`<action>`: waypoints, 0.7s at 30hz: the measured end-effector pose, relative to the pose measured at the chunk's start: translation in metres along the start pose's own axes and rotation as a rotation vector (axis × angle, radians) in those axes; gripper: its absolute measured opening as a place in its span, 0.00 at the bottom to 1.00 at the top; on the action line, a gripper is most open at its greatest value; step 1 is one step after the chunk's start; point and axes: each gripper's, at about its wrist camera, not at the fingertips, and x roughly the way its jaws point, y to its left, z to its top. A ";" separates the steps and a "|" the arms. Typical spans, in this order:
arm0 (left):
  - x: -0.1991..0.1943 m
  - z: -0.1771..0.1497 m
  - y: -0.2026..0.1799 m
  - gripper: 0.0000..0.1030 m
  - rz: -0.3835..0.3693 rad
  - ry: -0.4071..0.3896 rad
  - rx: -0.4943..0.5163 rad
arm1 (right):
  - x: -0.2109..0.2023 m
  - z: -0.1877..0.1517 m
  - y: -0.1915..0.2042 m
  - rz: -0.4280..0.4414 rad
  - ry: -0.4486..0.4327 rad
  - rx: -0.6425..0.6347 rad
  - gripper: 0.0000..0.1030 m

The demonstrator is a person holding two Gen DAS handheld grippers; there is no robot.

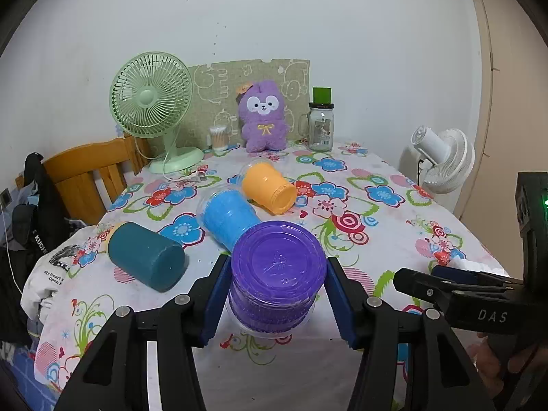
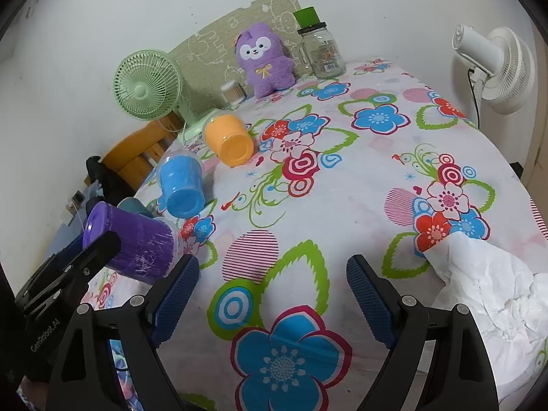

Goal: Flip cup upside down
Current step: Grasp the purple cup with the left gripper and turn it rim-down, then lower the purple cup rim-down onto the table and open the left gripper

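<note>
Left wrist view: the left gripper (image 1: 278, 303) pinches the ribbed purple plastic cup (image 1: 278, 270) between its blue pads, base tilted up, above the floral tablecloth (image 1: 376, 212). Just beyond the purple cup lie a blue plastic cup (image 1: 227, 217), an orange plastic cup (image 1: 269, 188) and a teal cylindrical cup (image 1: 147, 257) on their sides.

Right wrist view: the right gripper (image 2: 272, 299) is spread, holding nothing, right of the purple cup (image 2: 132, 243). Crumpled white paper (image 2: 493, 294) lies farther right.

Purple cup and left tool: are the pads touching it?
Touching. In the left wrist view both blue pads of the left tool press against the sides of the purple cup, with no gap visible on either side.
</note>
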 end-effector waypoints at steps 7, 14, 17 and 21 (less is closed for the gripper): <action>0.006 0.003 0.001 0.55 -0.002 0.027 -0.012 | -0.001 -0.001 0.001 -0.005 0.000 -0.009 0.87; 0.012 0.009 0.004 0.55 -0.029 0.041 -0.038 | -0.001 -0.001 0.001 -0.009 0.000 -0.005 0.87; 0.016 0.011 0.004 0.55 -0.036 0.054 -0.045 | 0.000 -0.001 0.001 -0.010 0.001 -0.005 0.87; 0.020 0.011 0.005 0.56 -0.044 0.066 -0.053 | 0.001 -0.001 0.000 -0.012 0.004 -0.003 0.87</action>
